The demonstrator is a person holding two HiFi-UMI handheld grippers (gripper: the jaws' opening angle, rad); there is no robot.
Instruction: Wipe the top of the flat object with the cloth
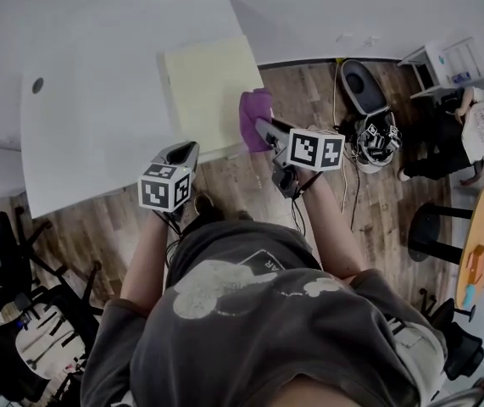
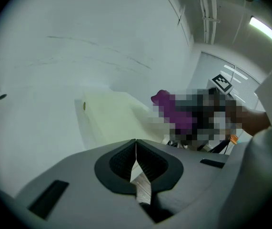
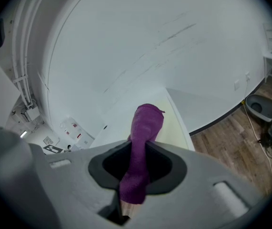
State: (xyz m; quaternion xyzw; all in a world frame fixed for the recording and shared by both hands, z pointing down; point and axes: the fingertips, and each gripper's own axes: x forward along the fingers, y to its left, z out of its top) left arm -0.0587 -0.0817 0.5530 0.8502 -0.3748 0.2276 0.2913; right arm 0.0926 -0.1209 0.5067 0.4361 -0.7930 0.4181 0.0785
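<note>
A person stands at a white worktop, seen from above, with a hand-held gripper in each hand. The right hand-held gripper is clamped on a purple cloth, which stands up between its jaws in a soft, bunched roll. The left hand-held gripper is closed on nothing and hangs low at the worktop's near edge.

The flat object is a pale yellow rectangular slab lying on the worktop at its near edge. The cloth is at the slab's near right corner. Whether it touches the surface cannot be told.

To wipe well, the free end of the cloth probably needs lowering so its broad side lies flat on the slab, then drawing across in overlapping passes under light, even pressure. The slab looks thin, light and matte on a smooth worktop, so it may slide. The empty left hand-held gripper could steady its edge. The cloth looks fuzzy and pliable.
</note>
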